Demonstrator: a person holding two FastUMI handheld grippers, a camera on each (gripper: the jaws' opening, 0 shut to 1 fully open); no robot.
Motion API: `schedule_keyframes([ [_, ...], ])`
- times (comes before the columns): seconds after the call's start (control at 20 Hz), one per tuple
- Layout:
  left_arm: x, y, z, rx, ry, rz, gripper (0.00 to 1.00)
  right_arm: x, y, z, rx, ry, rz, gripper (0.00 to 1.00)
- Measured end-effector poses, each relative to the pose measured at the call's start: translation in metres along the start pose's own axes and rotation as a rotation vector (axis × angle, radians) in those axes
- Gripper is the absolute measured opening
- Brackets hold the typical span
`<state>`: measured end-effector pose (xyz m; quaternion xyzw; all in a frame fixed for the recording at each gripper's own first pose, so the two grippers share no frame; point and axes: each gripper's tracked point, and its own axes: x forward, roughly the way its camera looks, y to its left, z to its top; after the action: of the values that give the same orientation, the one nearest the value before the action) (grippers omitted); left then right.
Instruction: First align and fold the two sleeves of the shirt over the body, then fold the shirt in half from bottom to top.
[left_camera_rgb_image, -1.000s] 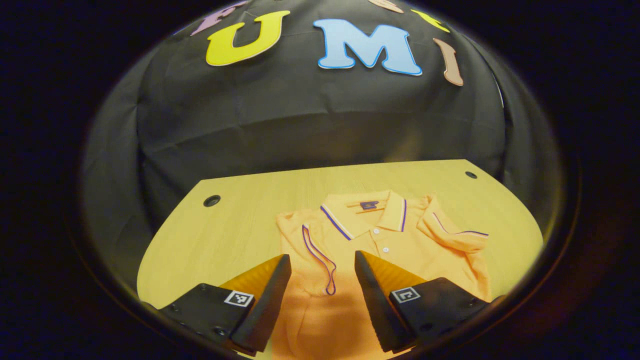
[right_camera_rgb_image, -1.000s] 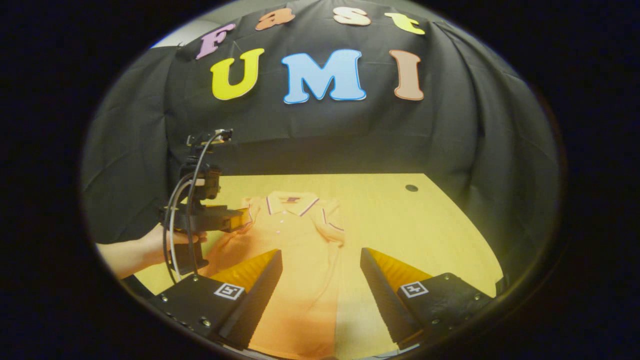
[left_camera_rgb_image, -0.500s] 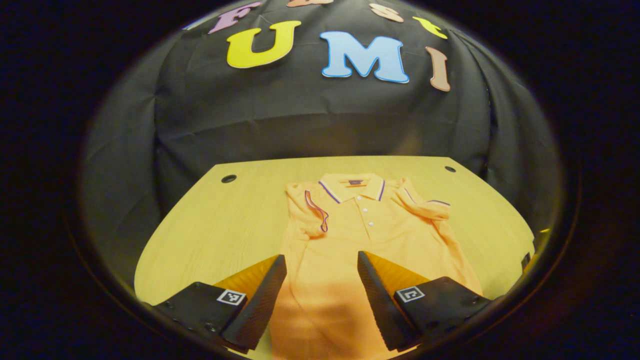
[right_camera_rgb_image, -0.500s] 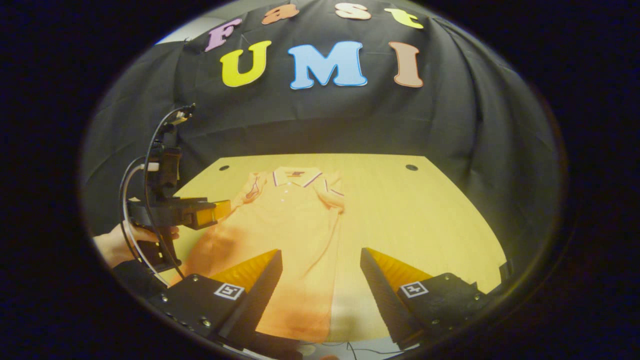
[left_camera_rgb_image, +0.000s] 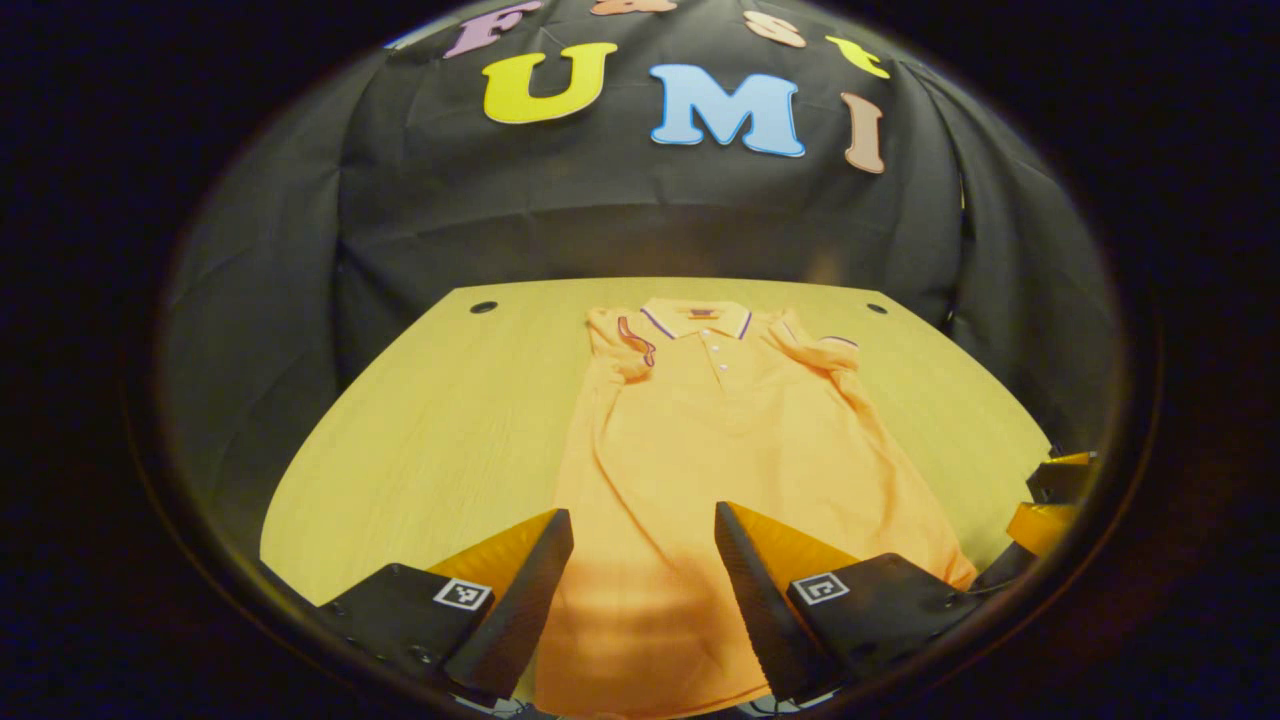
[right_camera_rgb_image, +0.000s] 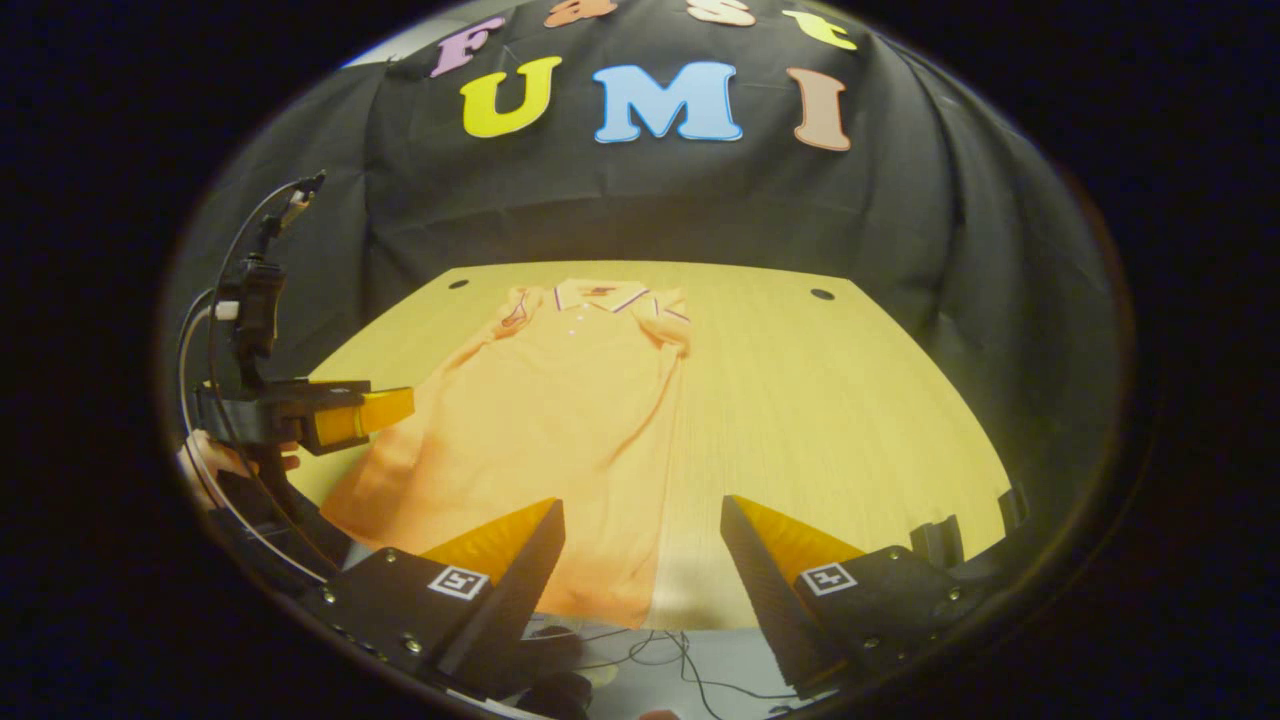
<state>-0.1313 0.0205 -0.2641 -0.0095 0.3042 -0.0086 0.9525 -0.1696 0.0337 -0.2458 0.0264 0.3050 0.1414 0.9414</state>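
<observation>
An orange polo shirt (left_camera_rgb_image: 720, 440) lies flat on the wooden table (left_camera_rgb_image: 440, 420), collar at the far end, hem at the near edge. Its two short sleeves, the left sleeve (left_camera_rgb_image: 625, 345) and the right sleeve (left_camera_rgb_image: 822, 352), are folded in over the chest. My left gripper (left_camera_rgb_image: 643, 512) hovers open over the lower body of the shirt, holding nothing. In the right gripper view the shirt (right_camera_rgb_image: 560, 410) lies left of centre. My right gripper (right_camera_rgb_image: 641, 503) is open above the hem's right corner. The left gripper (right_camera_rgb_image: 345, 415) shows at the left, held by a hand (right_camera_rgb_image: 205, 460).
Two small round holes (left_camera_rgb_image: 483, 307) sit in the table's far corners. The black cloth wall (left_camera_rgb_image: 640, 220) stands close behind the table. Below the near table edge in the right gripper view is grey floor with cables (right_camera_rgb_image: 660, 655). The right gripper (left_camera_rgb_image: 1050, 500) peeks in at the left gripper view's right edge.
Both grippers have drawn back from the collar end toward the near edge of the table, staying open. The folded sleeves lie where they were left.
</observation>
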Motion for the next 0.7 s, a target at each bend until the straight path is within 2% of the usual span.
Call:
schedule_keyframes([
  [0.3,-0.034,0.019,-0.04,0.033,0.025,-0.022,0.93,0.008,0.013,-0.018,-0.002,0.017,-0.011,0.98],
  [0.7,-0.057,0.042,-0.092,-0.005,0.112,-0.032,0.94,0.021,0.019,-0.047,0.0,0.091,-0.029,0.98],
])
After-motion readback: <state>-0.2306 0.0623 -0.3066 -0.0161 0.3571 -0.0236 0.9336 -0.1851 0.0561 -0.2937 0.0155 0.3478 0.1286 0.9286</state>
